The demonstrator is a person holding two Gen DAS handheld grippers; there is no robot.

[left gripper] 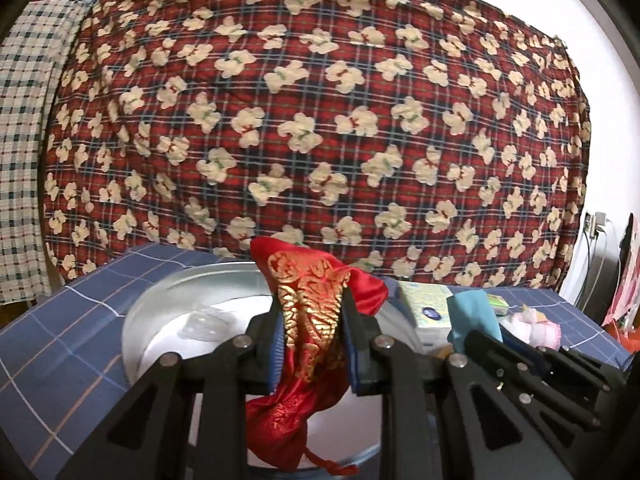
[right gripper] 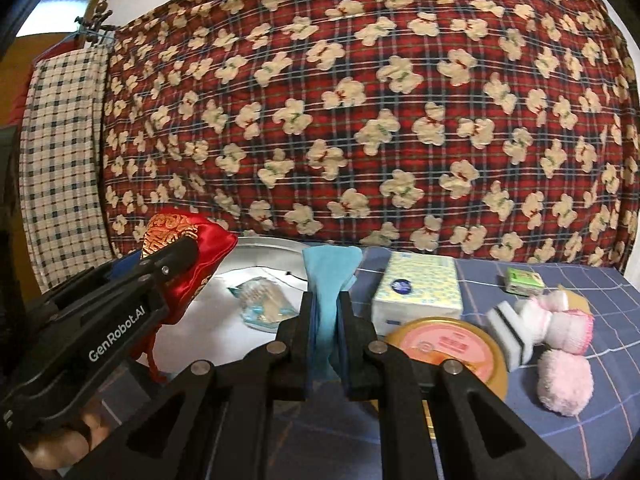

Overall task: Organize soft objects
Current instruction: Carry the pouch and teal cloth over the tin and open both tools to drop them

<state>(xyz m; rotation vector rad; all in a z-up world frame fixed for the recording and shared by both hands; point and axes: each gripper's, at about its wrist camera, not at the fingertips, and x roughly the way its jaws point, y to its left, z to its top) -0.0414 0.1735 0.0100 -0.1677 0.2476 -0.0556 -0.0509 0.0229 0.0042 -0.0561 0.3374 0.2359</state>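
Observation:
My left gripper [left gripper: 312, 320] is shut on a red satin pouch with gold embroidery [left gripper: 310, 332] and holds it above a round metal basin [left gripper: 138, 320]. The pouch also shows in the right wrist view [right gripper: 188, 260]. My right gripper [right gripper: 328, 312] is shut on a light blue cloth [right gripper: 326, 292], held up just right of the basin [right gripper: 272, 246]. A clear plastic packet [right gripper: 260, 300] lies inside the basin. Pink and white fluffy socks [right gripper: 560, 328] and a pink fluffy ball [right gripper: 564, 384] lie on the blue checked tablecloth [right gripper: 600, 420] at the right.
A tissue pack [right gripper: 420, 292], a round orange-lidded tin [right gripper: 448, 344], a white sponge with black stripe [right gripper: 508, 328] and a small green box [right gripper: 524, 280] lie on the table. A red teddy-bear quilt [right gripper: 360, 100] hangs behind.

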